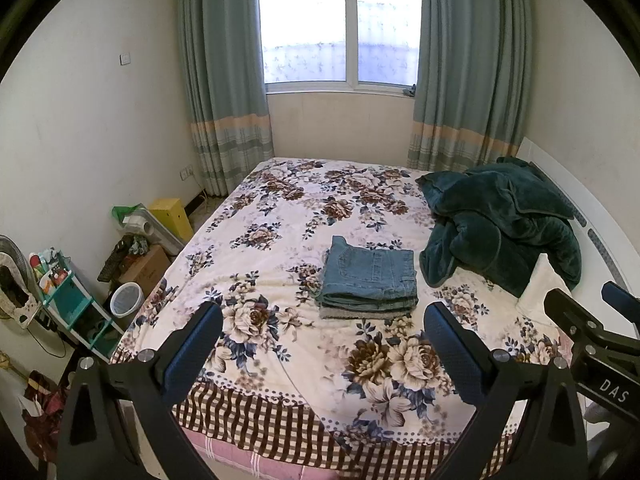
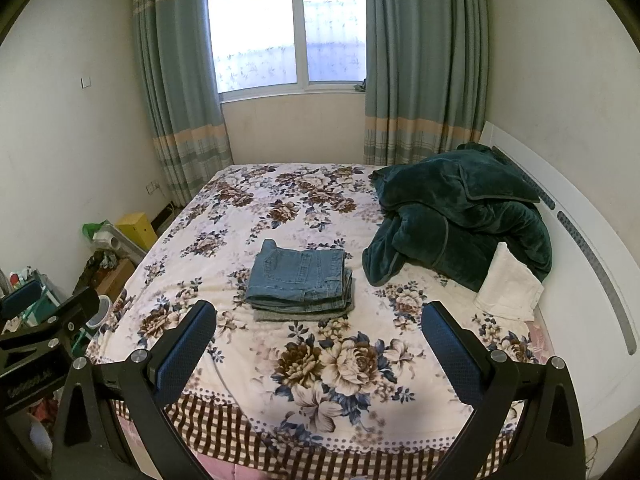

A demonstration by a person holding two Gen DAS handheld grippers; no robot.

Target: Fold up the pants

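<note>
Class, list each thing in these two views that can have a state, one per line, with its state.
Jeans: folded, stacked on a grey folded garment.
Green blanket: crumpled in a heap.
White cloth: folded, beside the blanket.
Curtains: drawn open.
Left gripper: open, empty.
Right gripper: open, empty.

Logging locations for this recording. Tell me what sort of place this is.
A home bedroom, most likely. A bed with a floral cover fills the room, curtains flank a window, and folded jeans lie on the bed beside a heaped green blanket.
</note>
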